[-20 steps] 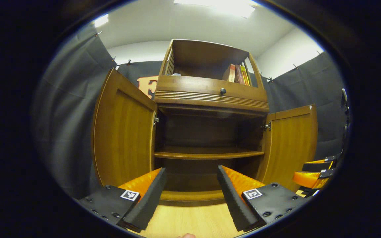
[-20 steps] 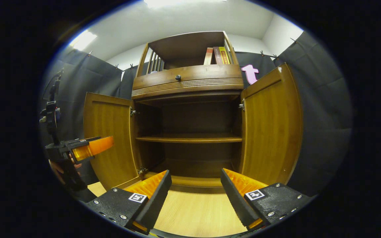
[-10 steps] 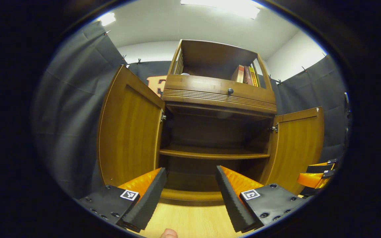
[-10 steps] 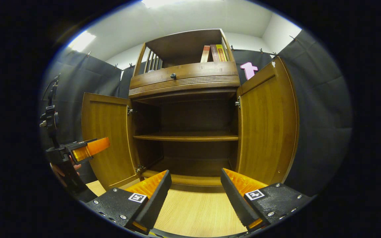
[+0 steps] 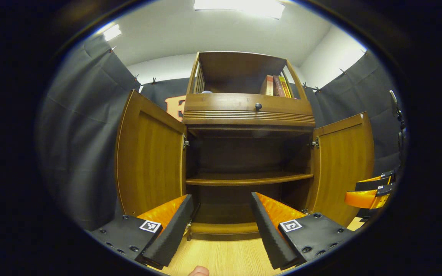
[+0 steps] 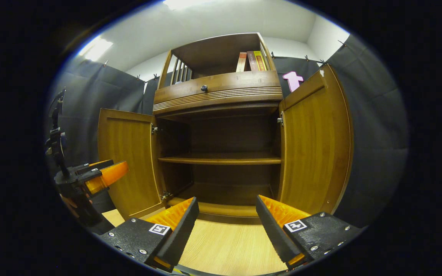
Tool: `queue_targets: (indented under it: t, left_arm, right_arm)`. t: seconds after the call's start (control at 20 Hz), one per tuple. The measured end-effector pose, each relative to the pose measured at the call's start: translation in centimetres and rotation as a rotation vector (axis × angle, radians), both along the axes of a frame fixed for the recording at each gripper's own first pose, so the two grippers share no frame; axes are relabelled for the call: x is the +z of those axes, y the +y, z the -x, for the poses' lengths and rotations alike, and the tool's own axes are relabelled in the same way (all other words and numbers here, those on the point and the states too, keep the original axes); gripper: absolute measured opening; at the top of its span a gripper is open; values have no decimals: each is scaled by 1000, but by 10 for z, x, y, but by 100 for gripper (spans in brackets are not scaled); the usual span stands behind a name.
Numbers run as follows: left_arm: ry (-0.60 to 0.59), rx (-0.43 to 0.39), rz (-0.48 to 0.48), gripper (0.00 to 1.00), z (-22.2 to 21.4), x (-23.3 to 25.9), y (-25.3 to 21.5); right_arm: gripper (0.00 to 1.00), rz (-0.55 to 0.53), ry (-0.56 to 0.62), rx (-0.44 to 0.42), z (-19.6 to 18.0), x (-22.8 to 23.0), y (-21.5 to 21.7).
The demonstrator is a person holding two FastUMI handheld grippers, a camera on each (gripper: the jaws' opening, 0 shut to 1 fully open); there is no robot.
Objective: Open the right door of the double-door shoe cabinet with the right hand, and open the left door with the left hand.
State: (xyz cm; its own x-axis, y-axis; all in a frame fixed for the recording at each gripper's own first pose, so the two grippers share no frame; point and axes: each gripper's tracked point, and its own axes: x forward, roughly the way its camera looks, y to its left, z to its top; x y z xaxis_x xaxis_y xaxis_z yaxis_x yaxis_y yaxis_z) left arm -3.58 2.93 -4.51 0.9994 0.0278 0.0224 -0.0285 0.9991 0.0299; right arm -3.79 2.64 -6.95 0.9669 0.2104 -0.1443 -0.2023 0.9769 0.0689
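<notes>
Hanging in front of the shoe cabinet (image 5: 248,115) with nothing between their fingers, both grippers stand apart and empty: the left gripper (image 5: 221,218) over the pale wood floor (image 5: 225,257), the right gripper (image 6: 226,226) likewise, each aimed at the dark opening. Just beyond them the two doors are swung wide — the left door (image 5: 150,155) and the right door (image 5: 343,161) both stand out from the frame on their hinges, neither touched by a finger. By my reading both opening steps are done, so the next move calls only for drawing the grippers back clear of the door edges, without brushing either one shut. Counting outward: two grippers, two doors, one inner shelf (image 6: 219,160) with a bare bottom compartment under it, one drawer with one round knob (image 6: 204,88), and on the open top shelf three books (image 6: 250,61) standing upright at its right end.
</notes>
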Motion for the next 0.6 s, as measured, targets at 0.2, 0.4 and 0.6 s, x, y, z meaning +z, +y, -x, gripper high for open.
queue_targets:
  t: [0.2,0.4,0.6]
  left_arm:
    - [-8,-1,-3,95,2,2,-1]
    - [-2,-13,-2,95,0,-1,-5]
    - [2,-22,1,95,-1,-1,-6]
  right_arm:
    - [93,-3,-3,9,-1,-1,4]
    - [93,-4,-4,11,-2,-2,8]
    - [93,2,-14,3,-3,2,4]
